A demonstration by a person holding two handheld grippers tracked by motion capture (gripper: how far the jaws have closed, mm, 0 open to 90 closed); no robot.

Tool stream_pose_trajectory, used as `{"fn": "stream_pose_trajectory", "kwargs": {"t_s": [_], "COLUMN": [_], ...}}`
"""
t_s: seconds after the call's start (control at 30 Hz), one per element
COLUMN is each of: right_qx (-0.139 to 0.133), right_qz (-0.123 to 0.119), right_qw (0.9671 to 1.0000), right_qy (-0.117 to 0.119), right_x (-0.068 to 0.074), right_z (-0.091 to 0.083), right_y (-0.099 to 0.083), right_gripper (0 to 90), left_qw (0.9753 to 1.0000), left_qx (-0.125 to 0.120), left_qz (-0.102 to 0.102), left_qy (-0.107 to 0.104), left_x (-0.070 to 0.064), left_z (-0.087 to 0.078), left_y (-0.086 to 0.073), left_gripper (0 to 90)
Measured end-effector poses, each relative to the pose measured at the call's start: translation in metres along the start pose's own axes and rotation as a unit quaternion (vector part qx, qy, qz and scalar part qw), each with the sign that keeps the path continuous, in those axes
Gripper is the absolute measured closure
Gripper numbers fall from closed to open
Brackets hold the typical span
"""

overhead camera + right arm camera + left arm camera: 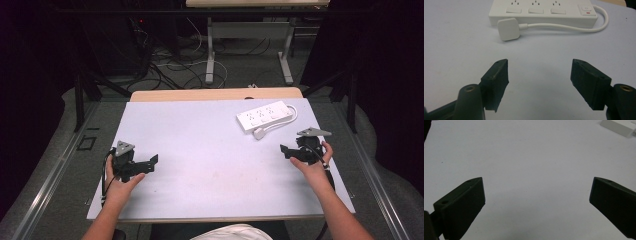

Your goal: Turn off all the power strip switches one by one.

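A white power strip (265,115) lies flat at the back right of the pale table top (200,150), sockets up. Its white plug (259,133) rests on the table just in front of it, joined by a short looped cable (564,27). My right gripper (286,152) is held low near the right edge, a short way in front of the plug, open and empty. In the right gripper view, the strip (541,12) and plug (508,28) lie beyond my open right gripper (539,67). My left gripper (150,166) hovers at the front left, open (537,192) over bare table.
A corner of the power strip (617,125) shows at the top right of the left gripper view. A wooden edge (215,94) runs behind the table top. Beyond it are desk legs (210,55) and loose cables (175,70) on the floor.
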State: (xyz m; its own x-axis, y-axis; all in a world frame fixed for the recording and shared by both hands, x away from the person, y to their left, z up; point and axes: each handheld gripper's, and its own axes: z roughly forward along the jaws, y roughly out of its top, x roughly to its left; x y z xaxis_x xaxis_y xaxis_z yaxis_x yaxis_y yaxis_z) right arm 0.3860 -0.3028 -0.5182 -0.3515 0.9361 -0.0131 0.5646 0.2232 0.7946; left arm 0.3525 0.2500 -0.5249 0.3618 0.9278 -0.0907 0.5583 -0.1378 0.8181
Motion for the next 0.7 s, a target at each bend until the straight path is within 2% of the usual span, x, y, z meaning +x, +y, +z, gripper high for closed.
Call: {"fn": "stream_pose_trajectory", "kwargs": {"t_s": [0.23,0.4,0.57,0.7], "right_qx": [-0.002,0.005,0.014,0.012], "right_qz": [0.000,-0.010,-0.021,-0.032], "right_qw": [1.0000,0.9999,0.9996,0.9994], "right_qy": [0.007,0.003,0.009,0.007], "right_x": [-0.004,-0.004,-0.003,-0.001], "right_z": [0.002,0.003,0.004,0.006], "right_y": [0.012,0.022,0.034,0.043], "right_gripper": [36.0,37.8,38.4,38.4], "left_qw": [1.0000,1.0000,1.0000,1.0000], "left_qx": [0.000,0.002,0.001,0.003], "left_qz": [-0.002,0.000,-0.001,0.001], "left_qy": [0.001,0.001,0.000,0.000], "left_x": [0.000,0.000,0.000,0.001], "left_z": [0.001,0.001,0.001,0.001], "left_y": [-0.001,0.000,-0.001,-0.001], "left_gripper": [0.0,0.0,0.0,0.0]}}
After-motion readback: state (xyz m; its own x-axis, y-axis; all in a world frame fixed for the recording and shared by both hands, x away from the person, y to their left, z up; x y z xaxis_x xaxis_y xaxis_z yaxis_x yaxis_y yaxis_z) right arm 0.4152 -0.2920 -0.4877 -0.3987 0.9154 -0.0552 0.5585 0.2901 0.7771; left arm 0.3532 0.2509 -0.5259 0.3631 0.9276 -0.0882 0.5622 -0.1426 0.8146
